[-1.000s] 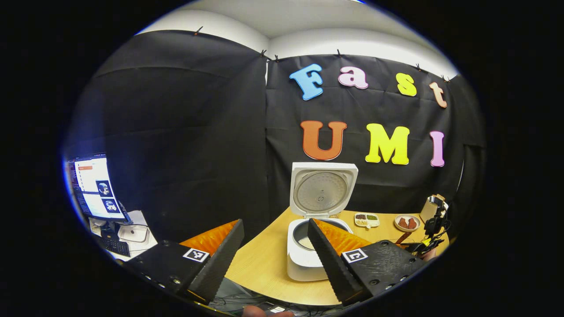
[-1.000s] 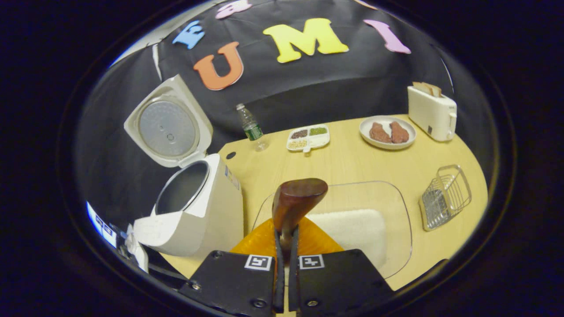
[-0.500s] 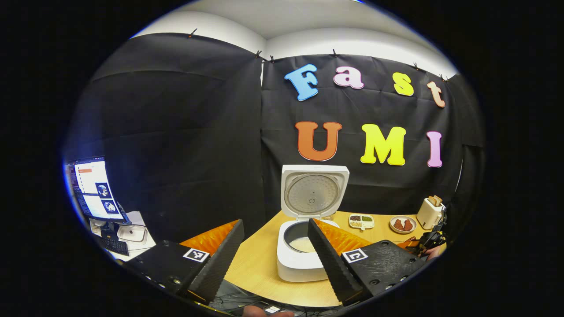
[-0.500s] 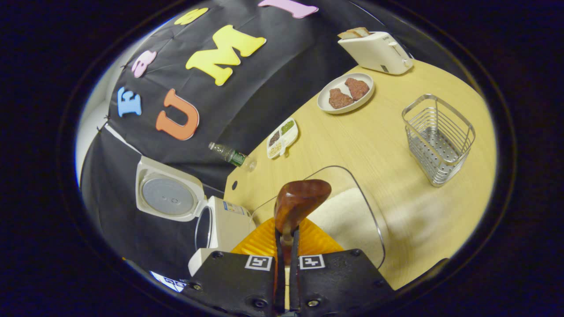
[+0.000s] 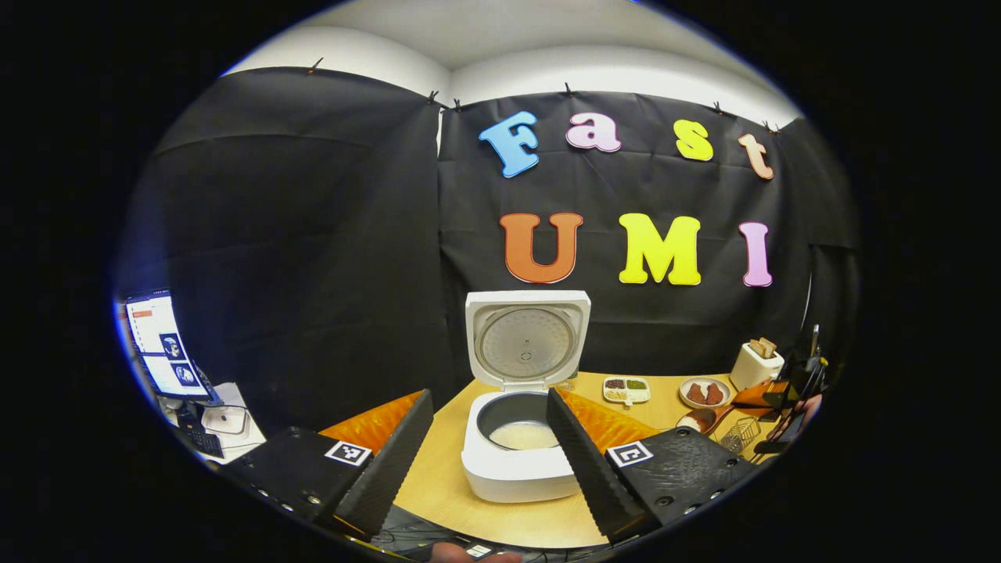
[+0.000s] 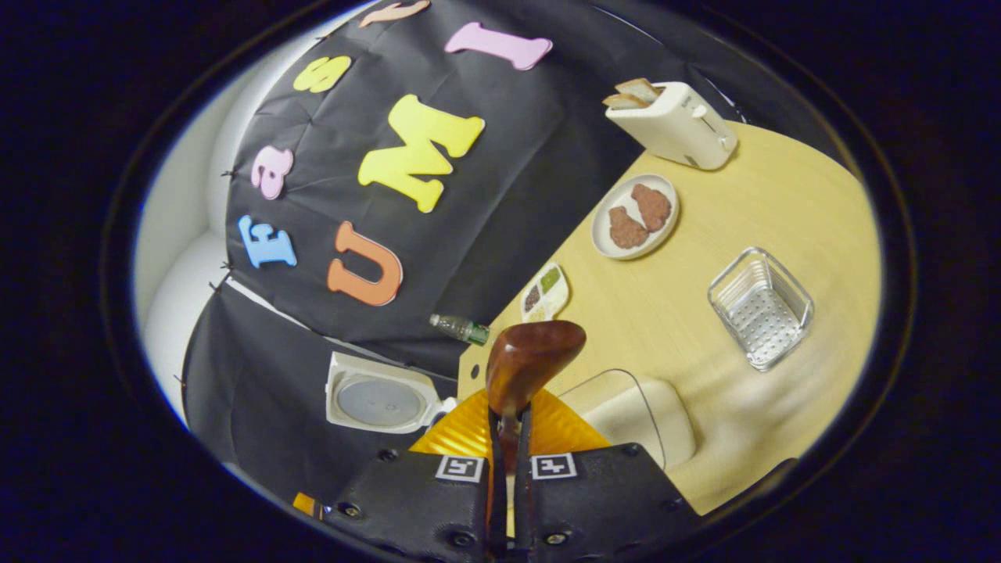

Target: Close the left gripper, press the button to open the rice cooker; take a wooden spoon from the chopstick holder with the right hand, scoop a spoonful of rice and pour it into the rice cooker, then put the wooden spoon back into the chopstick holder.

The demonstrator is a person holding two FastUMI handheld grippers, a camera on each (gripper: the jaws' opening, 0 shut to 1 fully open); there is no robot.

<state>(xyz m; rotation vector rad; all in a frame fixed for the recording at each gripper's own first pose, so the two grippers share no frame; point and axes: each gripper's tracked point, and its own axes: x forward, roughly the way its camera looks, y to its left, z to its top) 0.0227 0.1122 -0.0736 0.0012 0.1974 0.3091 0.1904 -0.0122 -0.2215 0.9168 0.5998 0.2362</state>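
While clamped, wooden spoon (image 6: 532, 361) juts beyond right tool (image 6: 508, 438).

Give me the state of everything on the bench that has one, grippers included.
Cooker: lid up, rice in the pot.
Spoon: clamped in the right gripper.
Left gripper: open, holding nothing.
Holder: upright, nothing in it.
Toaster: bread in its slots.
Bottle: capped.
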